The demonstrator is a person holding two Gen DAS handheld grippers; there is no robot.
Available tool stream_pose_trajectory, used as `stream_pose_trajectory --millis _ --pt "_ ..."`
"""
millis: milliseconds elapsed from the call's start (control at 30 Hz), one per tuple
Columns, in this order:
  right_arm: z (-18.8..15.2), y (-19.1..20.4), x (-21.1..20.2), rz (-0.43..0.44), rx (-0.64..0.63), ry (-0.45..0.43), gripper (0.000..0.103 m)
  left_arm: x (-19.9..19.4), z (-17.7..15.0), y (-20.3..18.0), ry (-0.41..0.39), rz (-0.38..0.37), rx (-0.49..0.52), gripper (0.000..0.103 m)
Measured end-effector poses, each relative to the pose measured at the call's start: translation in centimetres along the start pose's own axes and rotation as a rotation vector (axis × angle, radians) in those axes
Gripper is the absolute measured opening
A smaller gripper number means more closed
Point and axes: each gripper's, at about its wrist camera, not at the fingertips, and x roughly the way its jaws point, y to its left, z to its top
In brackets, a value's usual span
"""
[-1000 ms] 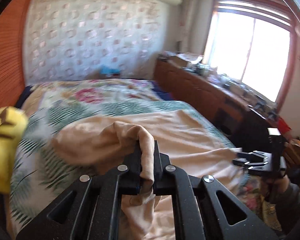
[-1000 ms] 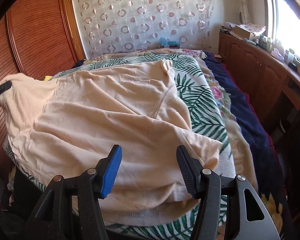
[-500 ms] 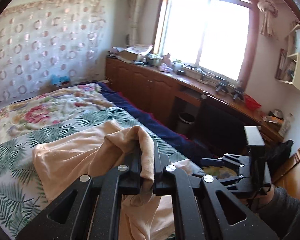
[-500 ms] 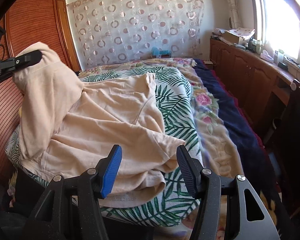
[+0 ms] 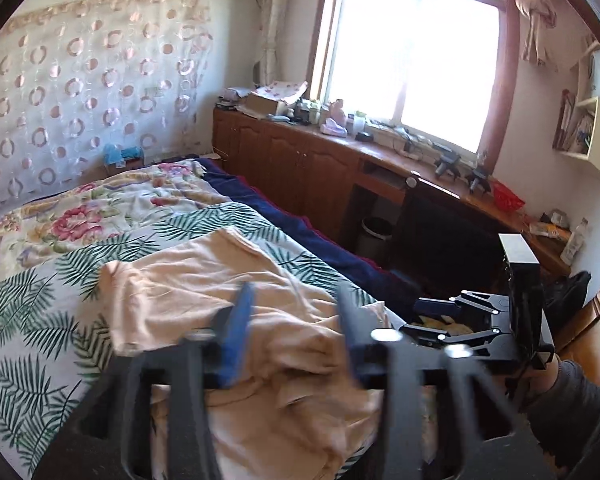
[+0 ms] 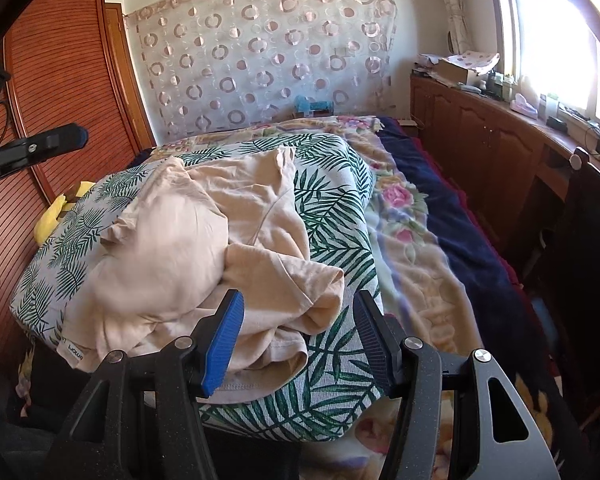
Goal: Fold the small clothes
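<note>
The peach garment (image 6: 204, 256) lies bunched on the palm-print cushion (image 6: 332, 216), one side thrown over the other; your fold is only begun. Your left gripper (image 5: 296, 328) has just been opening, nothing between its jaws; your right gripper (image 6: 296, 340) hovers wide and empty.

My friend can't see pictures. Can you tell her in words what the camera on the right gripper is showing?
A crumpled peach shirt lies loose on a palm-leaf cover spread over a bed, straight ahead of the open right gripper, which holds nothing. The left gripper pokes in at the far left, clear of the shirt. Behind are a circle-patterned curtain and a sunny window.
</note>
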Motion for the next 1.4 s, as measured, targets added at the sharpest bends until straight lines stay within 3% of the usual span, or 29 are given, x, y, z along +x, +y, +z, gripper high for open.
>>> stream_pose_trajectory --millis 67,133,400,800,1067,1400 --pt "0.3 0.1 0.1 0.003 -0.005 -0.001 0.059 -0.8 -0.8 1.1 0.001 0.028 -0.017 0.069" --pt "0.5 0.4 0.1 0.006 -0.012 -0.003 0.059 -1.2 -1.4 1.9 -0.004 0.069 -0.013 0.076" --pt "2.0 2.4 1.2 0.034 -0.068 -0.004 0.059 -3.1 -5.3 6.2 0.015 0.183 -0.099 0.077" --pt "6.8 10.9 5.5 0.167 -0.273 0.017 0.059 -6.4 -8.5 10.1 -0.021 0.304 -0.158 0.077" --pt "8.9 16.6 11.9 0.293 -0.402 0.166 0.059 -7.0 -10.1 12.1 -0.029 0.328 -0.201 0.077" --pt "9.2 20.1 19.0 0.293 -0.492 0.331 0.059 -8.0 -11.1 13.4 -0.045 0.339 -0.233 0.077"
